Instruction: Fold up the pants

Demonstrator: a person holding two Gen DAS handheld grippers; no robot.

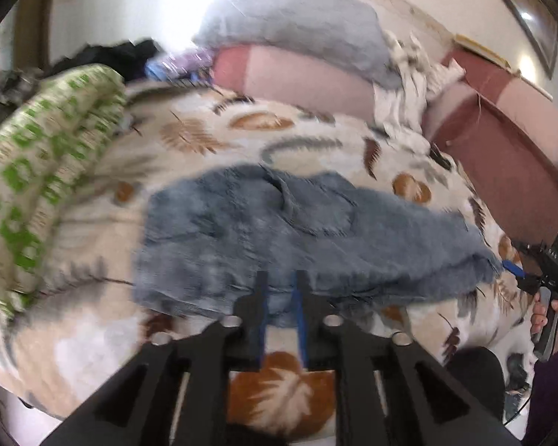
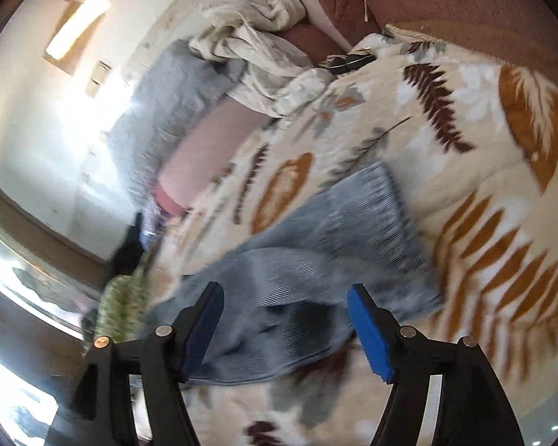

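Blue denim pants lie folded in a wide band on a leaf-patterned blanket. My left gripper is at the near edge of the pants, its fingers nearly closed with denim showing in the narrow gap; the frame is blurred. My right gripper is open, its blue pads either side of the denim, just above it. It also shows in the left wrist view at the pants' right end, held by a hand.
A green-patterned cushion lies to the left. Grey and pink pillows and a crumpled white cloth sit at the back. A maroon sofa edge runs on the right.
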